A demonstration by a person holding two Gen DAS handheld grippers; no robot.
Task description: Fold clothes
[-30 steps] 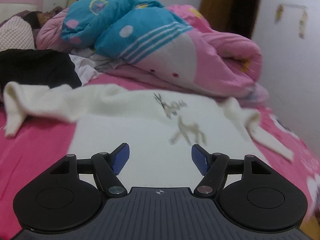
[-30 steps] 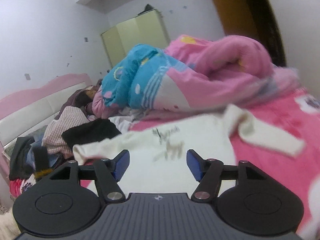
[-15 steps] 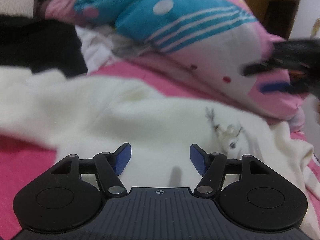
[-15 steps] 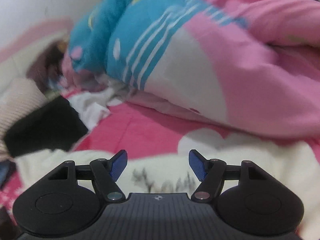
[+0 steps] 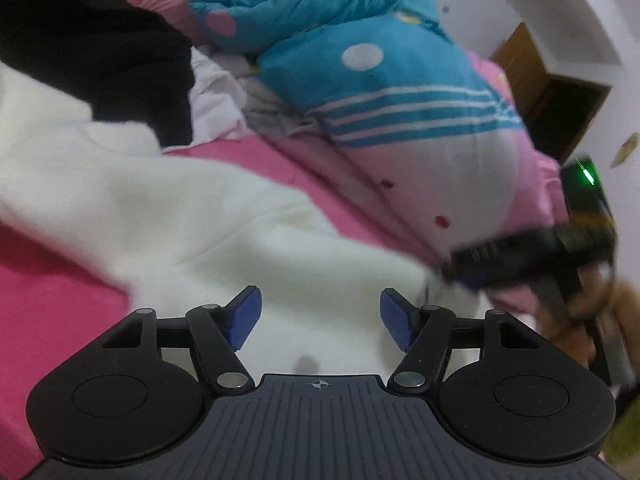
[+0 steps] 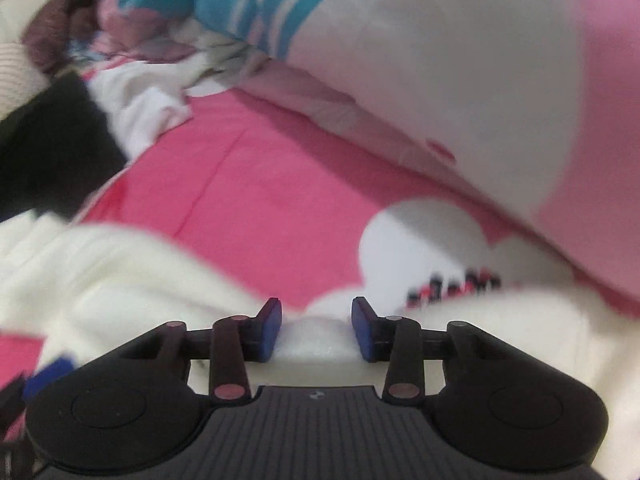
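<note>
A cream-white sweater lies spread on the pink bed sheet. My left gripper is open just above the sweater's upper body, jaws wide apart. My right gripper is low at the sweater's far edge, its jaws partly closed with a fold of cream fabric between the blue pads; a firm grip cannot be made out. The right gripper also shows blurred at the right of the left wrist view.
A rolled pink, white and teal duvet lies along the far side of the bed. A black garment and a white cloth lie at the far left. A brown door stands behind.
Both grippers have moved forward and down to the sweater's far part. The right jaws have narrowed around the fabric edge. The left jaws stay wide.
</note>
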